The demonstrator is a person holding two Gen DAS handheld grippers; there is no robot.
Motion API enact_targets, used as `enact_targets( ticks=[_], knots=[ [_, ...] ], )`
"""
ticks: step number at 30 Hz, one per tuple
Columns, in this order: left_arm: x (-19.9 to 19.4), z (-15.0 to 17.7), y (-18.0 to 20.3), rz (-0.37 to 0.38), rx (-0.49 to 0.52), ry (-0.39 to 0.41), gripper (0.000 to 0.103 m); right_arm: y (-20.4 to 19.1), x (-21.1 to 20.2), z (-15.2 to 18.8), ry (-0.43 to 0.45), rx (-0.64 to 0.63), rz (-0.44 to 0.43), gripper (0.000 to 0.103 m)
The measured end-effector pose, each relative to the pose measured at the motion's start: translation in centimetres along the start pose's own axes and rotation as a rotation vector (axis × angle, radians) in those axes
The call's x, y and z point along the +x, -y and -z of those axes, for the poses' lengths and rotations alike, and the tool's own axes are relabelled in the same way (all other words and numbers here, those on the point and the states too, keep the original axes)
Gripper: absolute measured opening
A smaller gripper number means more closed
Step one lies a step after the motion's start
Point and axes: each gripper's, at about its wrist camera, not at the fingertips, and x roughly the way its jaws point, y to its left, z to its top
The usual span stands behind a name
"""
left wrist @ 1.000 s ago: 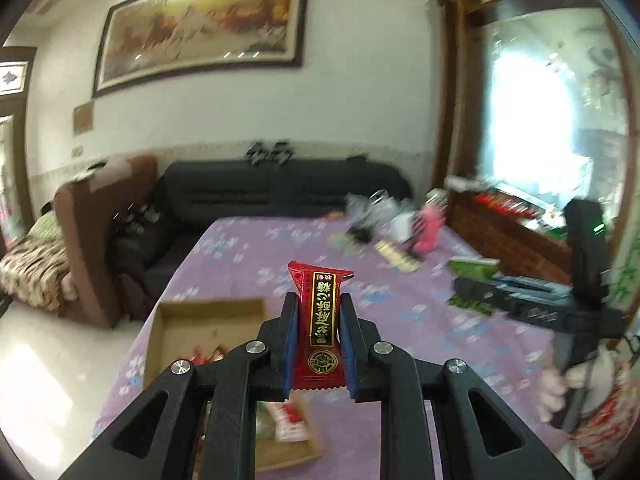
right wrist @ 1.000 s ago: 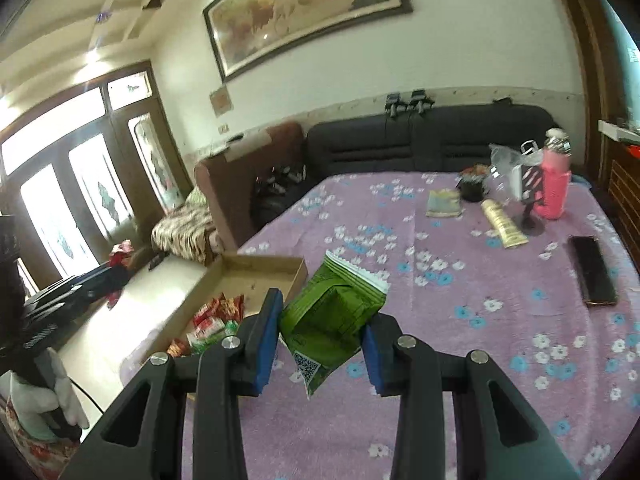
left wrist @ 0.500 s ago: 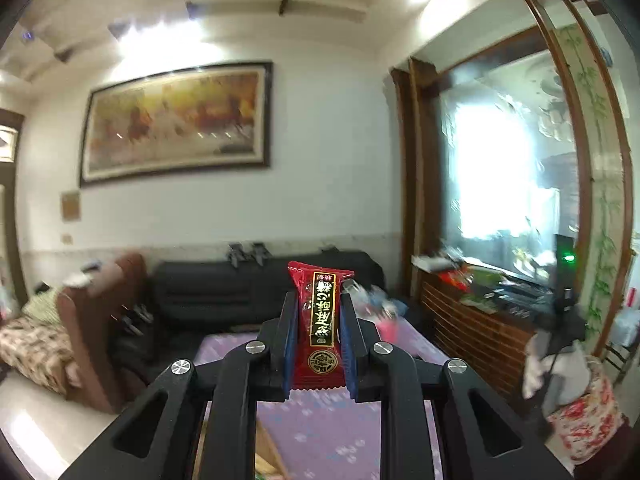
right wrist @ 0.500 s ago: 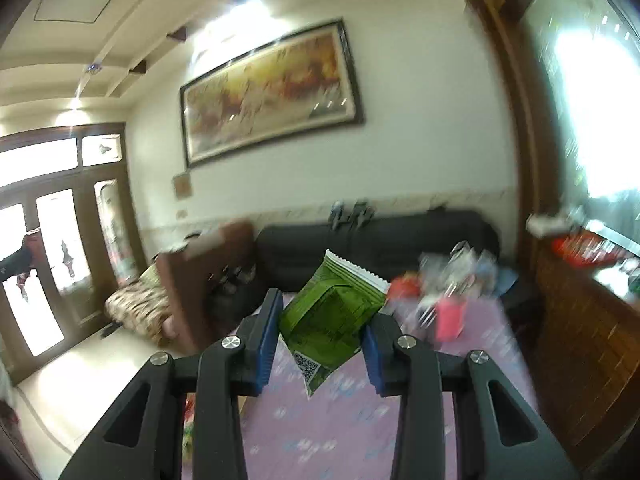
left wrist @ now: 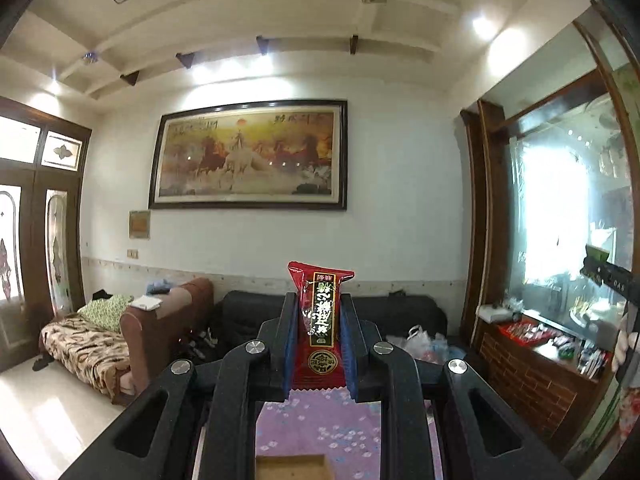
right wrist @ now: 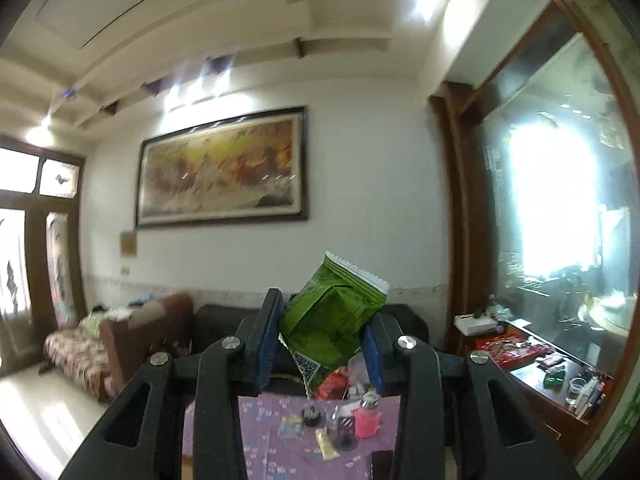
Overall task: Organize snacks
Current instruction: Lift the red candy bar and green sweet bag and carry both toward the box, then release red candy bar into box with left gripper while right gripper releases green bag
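My left gripper (left wrist: 319,344) is shut on a red snack packet (left wrist: 320,322) with gold lettering, held upright between the blue pads. My right gripper (right wrist: 322,346) is shut on a crumpled green snack packet (right wrist: 330,318) that tilts to the right. Both grippers point up toward the wall, high above the purple flowered table (left wrist: 320,428). The far edge of the cardboard box (left wrist: 292,466) shows at the bottom of the left wrist view. The right gripper also shows at the right edge of the left wrist view (left wrist: 608,276).
On the far end of the table (right wrist: 276,408) stand a pink bottle (right wrist: 366,420), a dark jar (right wrist: 312,416), a yellow packet (right wrist: 326,444) and plastic bags. A black sofa (left wrist: 248,316) is behind the table. A wooden cabinet (left wrist: 532,372) is on the right.
Both grippers have tilted upward, so the table and box have dropped to the bottom of the views and the ceiling has come in. Each still holds its packet.
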Motion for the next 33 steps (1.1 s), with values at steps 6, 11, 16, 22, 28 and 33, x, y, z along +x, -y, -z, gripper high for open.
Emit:
enact_targets(
  ticks=[6, 11, 16, 22, 28, 33],
  knots=[
    [7.4, 10.1, -2.7, 0.025, -0.039, -0.146, 0.020, -6.4, 8.1, 12.4, -0.245, -0.071, -0.207, 0.036],
    [15.1, 22.5, -3.7, 0.053, -0.059, -0.331, 0.020, -13.5, 15.2, 24.7, -0.479, -0.042, -0.423, 0.036],
    [22.6, 33.0, -5.2, 0.092, -0.167, -0.495, 0.020, -22.7, 20.8, 35.1, -0.652, -0.089, -0.571, 0.036],
    [29.1, 41.6, -6.9, 0.104, -0.258, -0.622, 0.020, -30.1, 27.6, 43.3, -0.827, -0.100, -0.630, 0.036],
    [29.6, 44.8, -7.2, 0.035, -0.215, -0.655, 0.027, -33.0, 31.8, 47.8, -0.930, -0.116, -0.614, 0.036],
    [28.0, 45.8, -8.1, -0.061, -0.187, -0.626, 0.054, -34.4, 32.1, 49.7, -0.963, -0.127, -0.639, 0.036]
  ],
)
